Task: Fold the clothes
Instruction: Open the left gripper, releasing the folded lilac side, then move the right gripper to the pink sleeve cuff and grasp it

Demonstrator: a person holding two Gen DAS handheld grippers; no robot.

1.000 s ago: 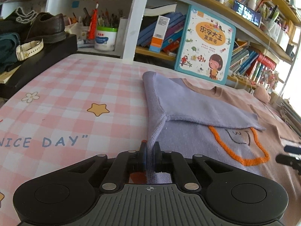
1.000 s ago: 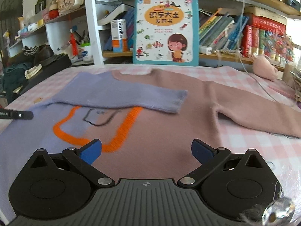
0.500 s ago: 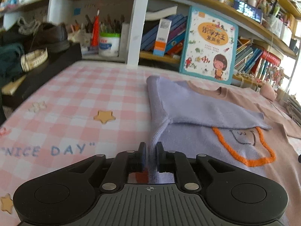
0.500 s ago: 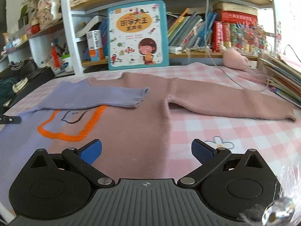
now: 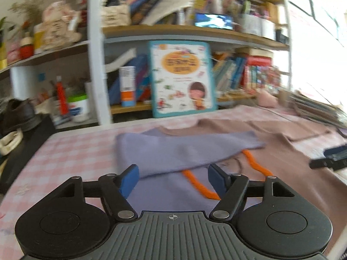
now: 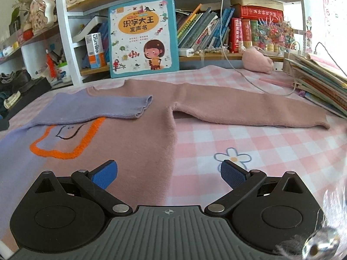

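The left gripper [image 5: 173, 179] fills the lower part of its frame: a grey ribbed centre plate with a small crosshair mark, flanked by two round black housings with shallow discs. Black linkage arms with silver screws carry blue-padded fingers [image 5: 128, 181]. The right gripper [image 6: 169, 174] has the same build, with textured blue pads [image 6: 231, 176]; at the lower right a shiny metal fitting holds grey fluff.

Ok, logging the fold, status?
Left gripper opening, empty; right gripper open. Purple sleeve folded across sweater, pink sleeve outstretched. Nothing blocking.
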